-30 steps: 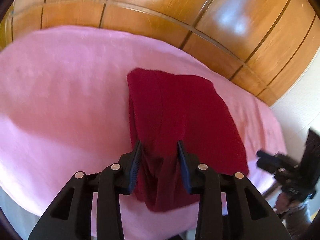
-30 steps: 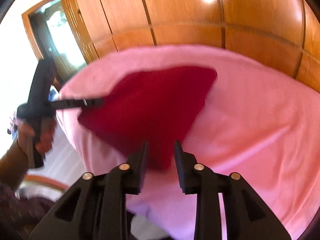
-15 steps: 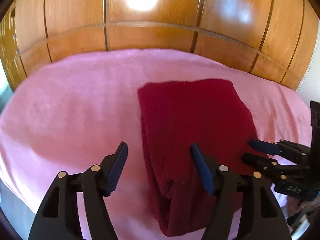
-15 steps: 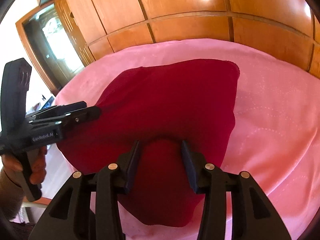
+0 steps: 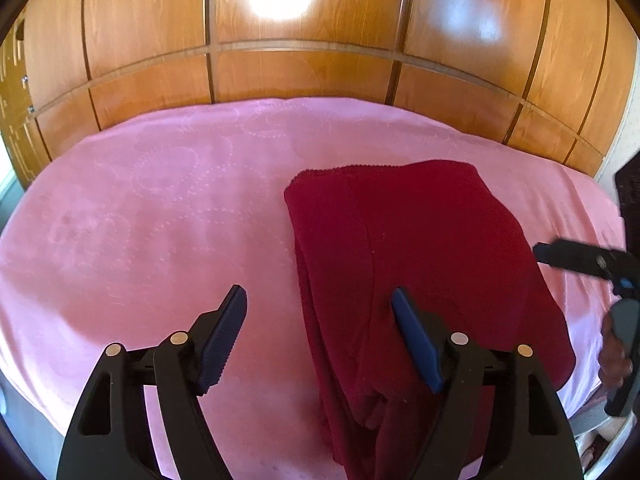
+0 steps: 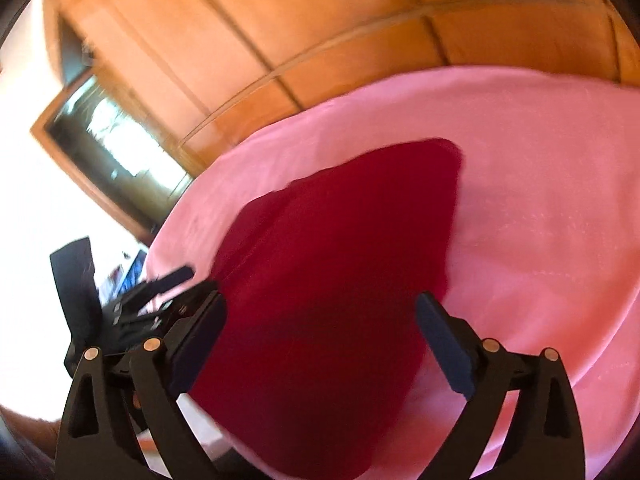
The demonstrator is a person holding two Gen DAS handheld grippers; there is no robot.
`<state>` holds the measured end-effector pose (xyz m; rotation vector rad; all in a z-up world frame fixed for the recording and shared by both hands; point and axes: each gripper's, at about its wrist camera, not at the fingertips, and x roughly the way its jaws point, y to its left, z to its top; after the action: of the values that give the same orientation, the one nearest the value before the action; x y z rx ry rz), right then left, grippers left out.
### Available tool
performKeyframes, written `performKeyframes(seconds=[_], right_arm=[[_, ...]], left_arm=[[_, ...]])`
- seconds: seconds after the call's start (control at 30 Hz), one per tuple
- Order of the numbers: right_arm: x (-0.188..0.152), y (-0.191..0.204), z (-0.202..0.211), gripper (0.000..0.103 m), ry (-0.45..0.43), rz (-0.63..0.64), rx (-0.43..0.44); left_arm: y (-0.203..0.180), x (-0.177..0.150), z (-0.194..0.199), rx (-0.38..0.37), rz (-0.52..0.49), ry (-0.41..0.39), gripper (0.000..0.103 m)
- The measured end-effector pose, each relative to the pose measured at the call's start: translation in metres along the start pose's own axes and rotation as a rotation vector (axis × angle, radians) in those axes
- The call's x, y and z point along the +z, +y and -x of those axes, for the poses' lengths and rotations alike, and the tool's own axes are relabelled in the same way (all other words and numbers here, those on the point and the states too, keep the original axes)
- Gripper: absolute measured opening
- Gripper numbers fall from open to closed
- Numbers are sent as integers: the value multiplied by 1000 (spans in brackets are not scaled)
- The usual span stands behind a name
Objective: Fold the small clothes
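We see the left tongs (image 5: 318, 306) opening, nothing gripped, straddling the left edge of the folded dark red garment (image 5: 416, 256) lying on the pink bed cover (image 5: 160, 216). The right tongs (image 6: 320, 312) are opening wide above the garment, holding nothing.

So, the tally: one dark red garment (image 5: 420, 248), folded over on itself, lying on one pink blanket (image 5: 160, 220). Two grippers total, the left gripper (image 5: 318, 308) and the right gripper (image 6: 320, 312), each with two fingers. One wood-panelled wall (image 5: 304, 68) behind, and one wood-framed doorway (image 6: 108, 148) off to the side. That's all I count.
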<state>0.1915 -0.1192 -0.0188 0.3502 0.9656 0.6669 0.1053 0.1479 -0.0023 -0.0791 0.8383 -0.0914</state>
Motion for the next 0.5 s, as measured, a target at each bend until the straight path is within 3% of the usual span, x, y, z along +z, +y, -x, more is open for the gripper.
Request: performKeyframes(seconds=[0.1,0.17,0.3,0.37,0.43,0.5], right_arm=[[7,-21,-15,95,32,-70,28],[9,-35,-24,95,55,-116,54],[13,-43,-41,87,89,-152,148],[12,-42,-46,85,87,-158,174],[10,-43,-49,76,91,-157,167],[5,-41,-46,62,88,-132,145]], left_arm=[[6,-1,-12,-57,16,30,74],[15,-3,-24,-133,55,59,75],[41,-9,-47,-360,196,123,75],[51,-14,-57,-466,252,139,69],[60,-20,-68,-566,329,146,57],[64,-23,-70,-606,372,141,48]])
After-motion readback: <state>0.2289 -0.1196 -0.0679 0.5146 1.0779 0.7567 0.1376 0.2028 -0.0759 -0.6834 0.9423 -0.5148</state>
